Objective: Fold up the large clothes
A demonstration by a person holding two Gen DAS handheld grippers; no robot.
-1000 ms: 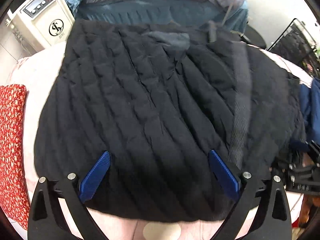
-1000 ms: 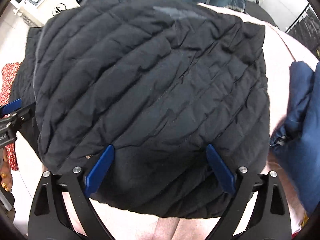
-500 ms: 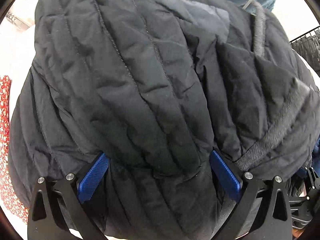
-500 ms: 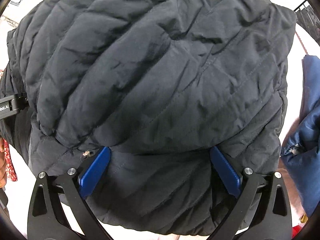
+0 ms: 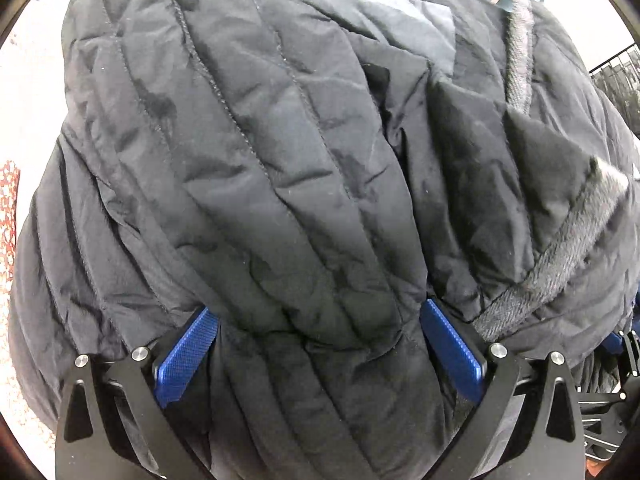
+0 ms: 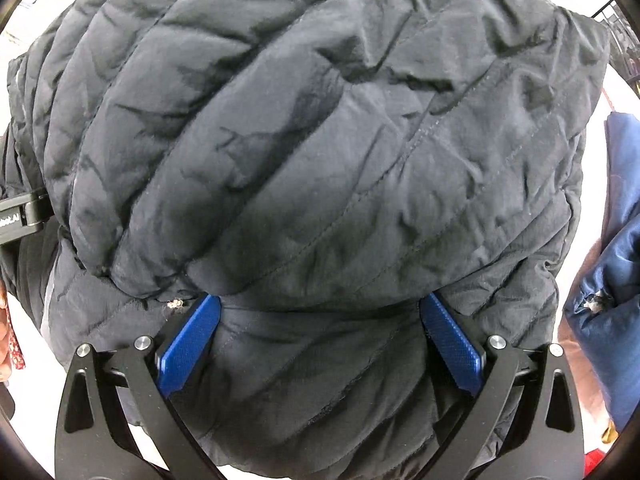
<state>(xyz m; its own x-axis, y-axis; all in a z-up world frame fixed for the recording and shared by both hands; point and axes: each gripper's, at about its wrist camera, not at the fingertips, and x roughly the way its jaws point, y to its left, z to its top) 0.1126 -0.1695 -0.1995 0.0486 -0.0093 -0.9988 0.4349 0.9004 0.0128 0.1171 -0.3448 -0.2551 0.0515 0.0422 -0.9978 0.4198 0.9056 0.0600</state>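
Quilted black puffer jacket fills both wrist views, lying straight ahead of each tool at twelve o'clock and bulging over the blue fingertips. Left gripper stands with its jaws spread wide; padded cloth sits between the pads but is not pinched, and the same holds for the right gripper, whose jaws are equally wide over a folded-over layer. From the left tool outward, a grey ribbed cuff or hem band runs from about four o'clock up toward one o'clock, and beyond it at four o'clock part of the other tool's frame shows. From the right tool outward, the quilt channels run slantwise from seven toward one o'clock; a navy garment lies apart at three o'clock on the pale surface. Both tools look about equally near the bundle, so a next fold likely turns on the doubled edge just above each pair of pads
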